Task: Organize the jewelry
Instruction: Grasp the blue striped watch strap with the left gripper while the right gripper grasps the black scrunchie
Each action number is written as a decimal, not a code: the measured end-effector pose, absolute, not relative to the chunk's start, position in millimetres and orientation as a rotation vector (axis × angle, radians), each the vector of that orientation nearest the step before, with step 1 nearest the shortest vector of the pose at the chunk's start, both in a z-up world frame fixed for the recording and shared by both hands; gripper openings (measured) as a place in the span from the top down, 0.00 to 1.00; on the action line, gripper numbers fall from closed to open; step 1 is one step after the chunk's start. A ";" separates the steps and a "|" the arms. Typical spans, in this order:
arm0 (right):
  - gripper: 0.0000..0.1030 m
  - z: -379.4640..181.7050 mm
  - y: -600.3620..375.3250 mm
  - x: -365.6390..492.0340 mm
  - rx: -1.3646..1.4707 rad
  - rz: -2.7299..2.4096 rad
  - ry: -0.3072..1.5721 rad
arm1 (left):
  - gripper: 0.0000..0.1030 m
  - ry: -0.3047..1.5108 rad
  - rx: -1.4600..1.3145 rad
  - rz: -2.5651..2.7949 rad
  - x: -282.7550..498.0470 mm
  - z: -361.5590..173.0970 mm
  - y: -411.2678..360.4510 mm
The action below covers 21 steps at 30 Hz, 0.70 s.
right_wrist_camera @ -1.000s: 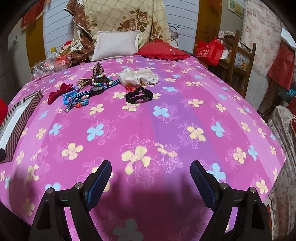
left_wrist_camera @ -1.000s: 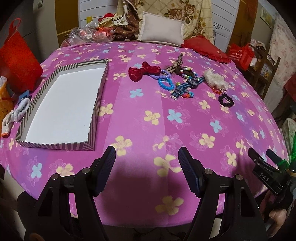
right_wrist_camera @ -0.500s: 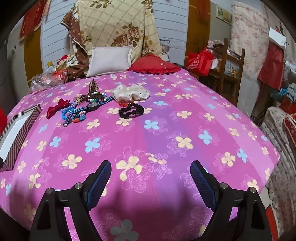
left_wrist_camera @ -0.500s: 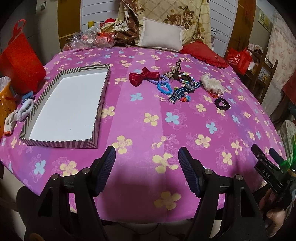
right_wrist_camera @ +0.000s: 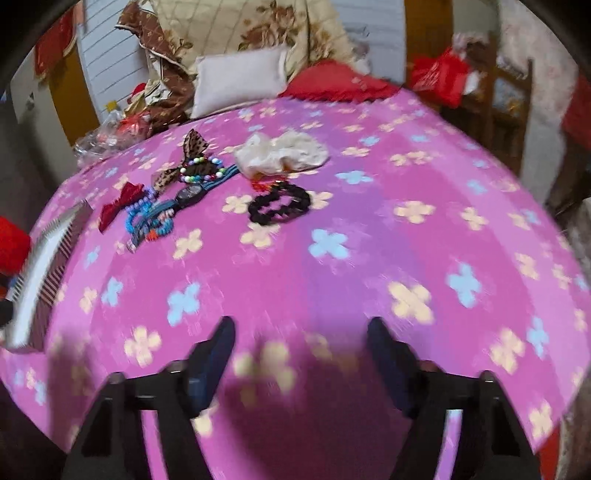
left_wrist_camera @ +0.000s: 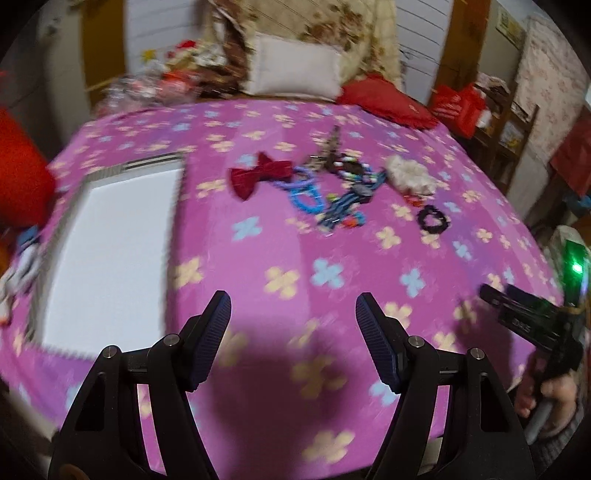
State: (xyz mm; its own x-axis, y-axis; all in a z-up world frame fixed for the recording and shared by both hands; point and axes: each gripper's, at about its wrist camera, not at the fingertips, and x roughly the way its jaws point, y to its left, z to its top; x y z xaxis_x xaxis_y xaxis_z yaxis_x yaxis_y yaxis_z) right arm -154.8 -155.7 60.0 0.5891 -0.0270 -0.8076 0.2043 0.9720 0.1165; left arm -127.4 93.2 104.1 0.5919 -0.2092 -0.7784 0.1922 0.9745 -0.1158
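A bed covered by a pink flowered sheet (right_wrist_camera: 369,229) is backed by white panelled wall (left_wrist_camera: 421,33); a wooden chair (left_wrist_camera: 517,125) is seen at right.

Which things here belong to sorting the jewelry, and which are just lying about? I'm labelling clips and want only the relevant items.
Job: striped tray; red bow; blue bead bracelets; watch; leopard bow; black scrunchie; cream scrunchie.

Lying about: white pillow; red cushion; red bag.
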 end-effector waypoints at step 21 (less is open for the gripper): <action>0.47 28.1 -201.4 -11.2 0.275 -0.061 0.989 | 0.32 1.125 0.165 -0.496 95.0 33.0 -55.2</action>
